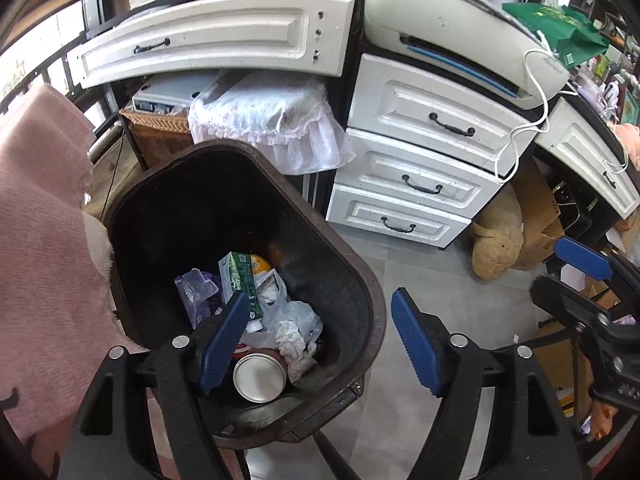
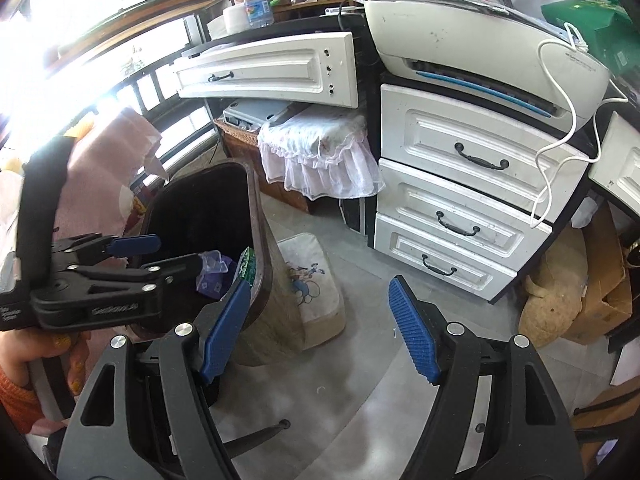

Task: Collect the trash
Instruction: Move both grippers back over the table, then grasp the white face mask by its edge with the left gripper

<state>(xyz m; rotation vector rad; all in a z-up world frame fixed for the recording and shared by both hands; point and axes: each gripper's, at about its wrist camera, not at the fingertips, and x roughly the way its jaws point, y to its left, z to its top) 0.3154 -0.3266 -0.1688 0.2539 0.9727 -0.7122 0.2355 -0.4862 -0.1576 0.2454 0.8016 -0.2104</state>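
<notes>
A: Why does the left gripper (image 1: 320,344) hang above the bin (image 1: 372,292)?

B: So trash drops straight in. Its jaws are spread and empty; the can (image 1: 260,376), carton (image 1: 240,280) and bags lie at the bottom.

A: And the right gripper (image 2: 320,332)?

B: Also spread, holding nothing, beside the bin over the floor (image 2: 360,400), perhaps seeking more trash; I see none clearly.

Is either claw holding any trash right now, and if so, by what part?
Nothing is held. The left claw stands open over the bin, its pads bare, and the right claw is open over the floor.
</notes>
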